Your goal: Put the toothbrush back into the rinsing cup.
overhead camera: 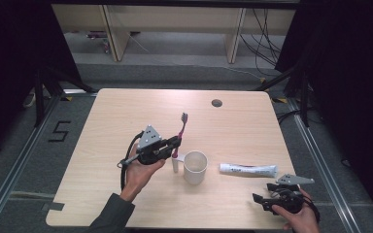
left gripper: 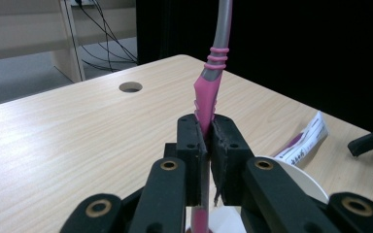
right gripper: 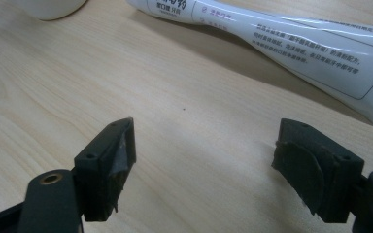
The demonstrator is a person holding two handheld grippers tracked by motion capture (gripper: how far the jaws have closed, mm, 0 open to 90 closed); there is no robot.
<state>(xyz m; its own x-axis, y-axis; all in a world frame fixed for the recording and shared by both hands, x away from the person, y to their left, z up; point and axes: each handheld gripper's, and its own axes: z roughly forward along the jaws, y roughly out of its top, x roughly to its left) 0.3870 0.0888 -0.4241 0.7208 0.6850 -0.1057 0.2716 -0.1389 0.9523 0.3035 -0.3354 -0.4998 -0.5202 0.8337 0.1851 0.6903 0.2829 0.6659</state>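
Observation:
A pink and grey toothbrush (overhead camera: 181, 131) stands nearly upright above the table, its dark bristle head at the top. My left gripper (overhead camera: 175, 144) is shut on its pink handle (left gripper: 205, 104), just left of a white cup (overhead camera: 195, 166). A white toothpaste tube (overhead camera: 248, 170) lies flat to the right of the cup and shows again in the right gripper view as a tube (right gripper: 291, 41) across the top. My right gripper (overhead camera: 262, 200) hovers near the table's front right edge, open, with nothing between its fingers (right gripper: 116, 155).
The light wooden table (overhead camera: 126, 116) has a round cable hole (overhead camera: 216, 103) near its far edge. A person's hands and a dark sleeve (overhead camera: 111, 213) come in from the bottom. Shelving legs and cables stand on the floor beyond the table.

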